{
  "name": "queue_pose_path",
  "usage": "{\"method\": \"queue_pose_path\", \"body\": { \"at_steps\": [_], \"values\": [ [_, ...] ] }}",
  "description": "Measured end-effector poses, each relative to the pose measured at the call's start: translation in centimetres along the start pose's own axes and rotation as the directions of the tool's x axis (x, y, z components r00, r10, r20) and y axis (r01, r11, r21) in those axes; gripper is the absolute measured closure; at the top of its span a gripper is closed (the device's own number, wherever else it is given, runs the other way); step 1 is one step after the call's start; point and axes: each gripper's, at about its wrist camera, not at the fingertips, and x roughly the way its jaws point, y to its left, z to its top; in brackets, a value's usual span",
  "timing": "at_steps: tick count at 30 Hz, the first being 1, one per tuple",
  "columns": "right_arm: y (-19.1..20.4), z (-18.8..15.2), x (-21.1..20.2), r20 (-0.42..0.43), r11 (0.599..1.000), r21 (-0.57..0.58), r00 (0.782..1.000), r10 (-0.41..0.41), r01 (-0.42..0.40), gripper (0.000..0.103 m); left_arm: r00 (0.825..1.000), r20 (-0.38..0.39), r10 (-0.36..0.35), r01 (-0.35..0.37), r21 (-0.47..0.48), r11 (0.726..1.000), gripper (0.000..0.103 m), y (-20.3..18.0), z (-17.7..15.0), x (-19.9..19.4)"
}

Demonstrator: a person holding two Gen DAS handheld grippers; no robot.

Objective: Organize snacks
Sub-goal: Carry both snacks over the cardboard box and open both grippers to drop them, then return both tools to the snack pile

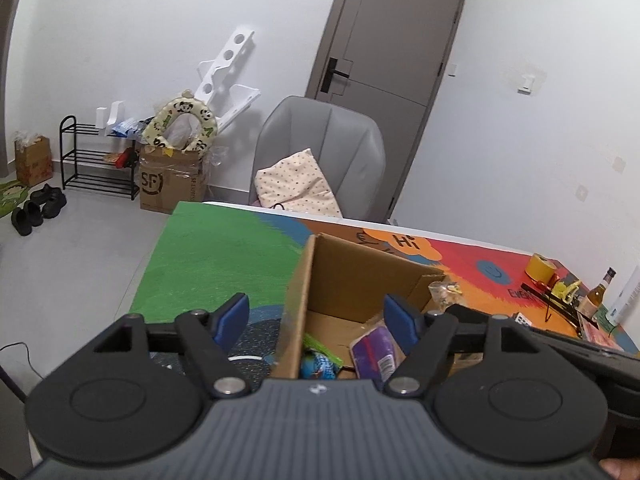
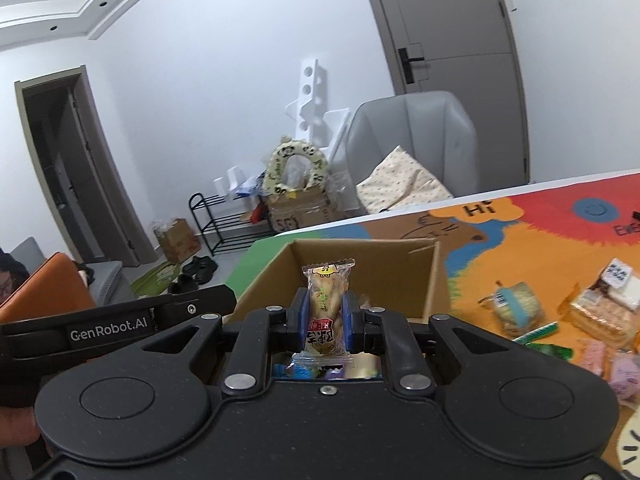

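Observation:
An open cardboard box [image 1: 352, 280] stands on the colourful table mat and also shows in the right wrist view [image 2: 436, 284]. Inside it lie a purple snack packet [image 1: 374, 350] and a blue and green packet [image 1: 320, 362]. My left gripper [image 1: 316, 322] is open and empty, straddling the box's left wall. My right gripper [image 2: 325, 322] is shut on a clear-wrapped snack packet [image 2: 326, 300], held upright above the box opening. Several loose snack packets [image 2: 516, 308] lie on the mat to the right of the box.
A grey chair [image 1: 320, 148] with a spotted cushion stands behind the table. A yellow tape roll [image 1: 540, 266] and a bottle [image 1: 598, 294] sit at the table's far right. Boxes, a shoe rack [image 1: 96, 156] and shoes stand on the floor to the left.

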Motion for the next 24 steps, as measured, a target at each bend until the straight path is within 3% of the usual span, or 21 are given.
{"method": "queue_pose_path", "body": {
  "at_steps": [6,9,17,22,24],
  "values": [
    [0.6,0.1,0.8,-0.026,0.999,0.019,0.998,0.049,-0.048,0.086,1.000,-0.003,0.017,-0.017,-0.006,1.000,0.026,0.8,0.1,-0.3],
    [0.5,0.1,1.0,-0.033,0.996,0.038,0.996,0.078,-0.077,0.071,1.000,-0.002,0.018,-0.019,-0.011,1.000,0.024,1.1,0.0,-0.5],
    [-1.9,-0.4,-0.3,0.004,0.996,0.080,1.000,-0.030,0.029,0.021,1.000,-0.002,0.008,-0.008,0.004,1.000,0.019,0.4,-0.1,-0.2],
    [-4.0,-1.0,-1.8,0.038,0.987,0.101,0.991,-0.132,0.128,0.002,1.000,-0.006,-0.018,0.018,0.024,1.000,0.016,-1.0,-0.3,0.1],
    [-4.8,-1.2,-2.5,0.050,0.981,0.107,0.985,-0.167,0.161,0.000,0.999,-0.009,-0.031,0.032,0.032,0.999,0.016,-1.7,-0.5,0.2]
  ]
}}
